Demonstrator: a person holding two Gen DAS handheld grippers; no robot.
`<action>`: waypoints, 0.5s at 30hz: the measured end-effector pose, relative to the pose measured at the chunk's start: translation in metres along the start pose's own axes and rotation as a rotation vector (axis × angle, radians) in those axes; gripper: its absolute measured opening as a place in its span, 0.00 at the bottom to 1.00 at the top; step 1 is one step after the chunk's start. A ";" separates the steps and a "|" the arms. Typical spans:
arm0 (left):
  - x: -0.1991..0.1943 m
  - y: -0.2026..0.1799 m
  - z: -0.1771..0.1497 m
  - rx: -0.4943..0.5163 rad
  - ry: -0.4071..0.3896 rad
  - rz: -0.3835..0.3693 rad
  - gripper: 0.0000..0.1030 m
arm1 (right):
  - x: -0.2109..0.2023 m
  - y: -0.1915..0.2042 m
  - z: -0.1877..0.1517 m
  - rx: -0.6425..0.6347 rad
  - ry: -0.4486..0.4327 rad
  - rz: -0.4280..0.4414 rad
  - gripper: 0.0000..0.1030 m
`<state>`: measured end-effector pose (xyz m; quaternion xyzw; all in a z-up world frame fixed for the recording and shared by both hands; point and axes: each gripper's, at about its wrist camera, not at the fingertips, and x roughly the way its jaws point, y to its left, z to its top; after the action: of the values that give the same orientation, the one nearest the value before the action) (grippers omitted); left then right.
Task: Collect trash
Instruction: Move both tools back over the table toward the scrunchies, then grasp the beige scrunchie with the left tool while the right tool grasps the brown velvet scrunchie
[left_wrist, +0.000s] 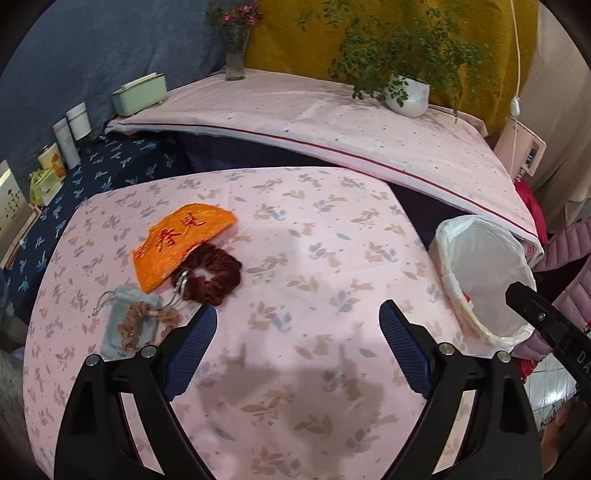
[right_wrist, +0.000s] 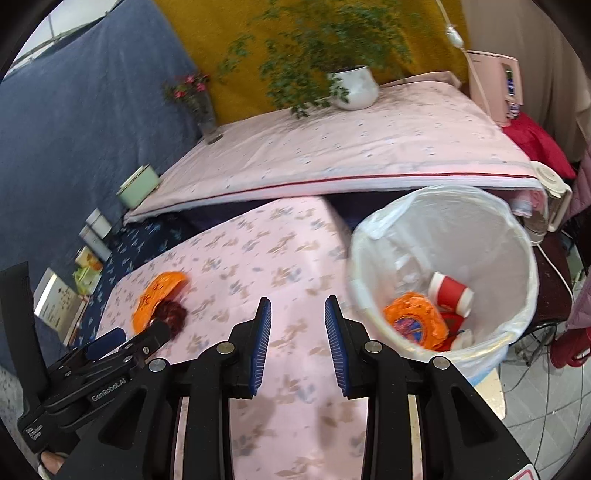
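An orange wrapper (left_wrist: 181, 247) with red characters lies on the pink floral tablecloth (left_wrist: 314, 258), and a dark red scrunchie (left_wrist: 210, 275) touches its near edge. My left gripper (left_wrist: 298, 314) hovers open and wide to their right with nothing between its fingers. The white-lined trash bin (right_wrist: 443, 229) stands at the table's right edge. It holds a red paper cup (right_wrist: 450, 293) and a crumpled orange wrapper (right_wrist: 417, 325). My right gripper (right_wrist: 297, 306) is over the table just left of the bin, its jaws narrowly apart and empty.
A grey drawstring pouch (left_wrist: 125, 328) with a tan fabric piece on it lies near the left fingertip. Tins and boxes (left_wrist: 66, 140) line the left side. A potted plant (left_wrist: 406, 94) and a flower vase (left_wrist: 234, 55) stand on the raised surface behind.
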<state>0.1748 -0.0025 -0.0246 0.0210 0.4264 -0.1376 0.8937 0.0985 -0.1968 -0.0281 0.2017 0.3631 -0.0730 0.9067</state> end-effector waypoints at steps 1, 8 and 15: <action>0.000 0.010 -0.002 -0.015 0.003 0.010 0.83 | 0.003 0.007 -0.003 -0.011 0.008 0.008 0.30; -0.003 0.067 -0.018 -0.079 0.006 0.087 0.83 | 0.025 0.062 -0.019 -0.102 0.063 0.049 0.31; 0.000 0.109 -0.029 -0.106 0.024 0.161 0.83 | 0.045 0.107 -0.029 -0.177 0.097 0.065 0.40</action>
<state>0.1813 0.1066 -0.0518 0.0095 0.4406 -0.0425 0.8966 0.1423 -0.0868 -0.0447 0.1357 0.4047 -0.0012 0.9043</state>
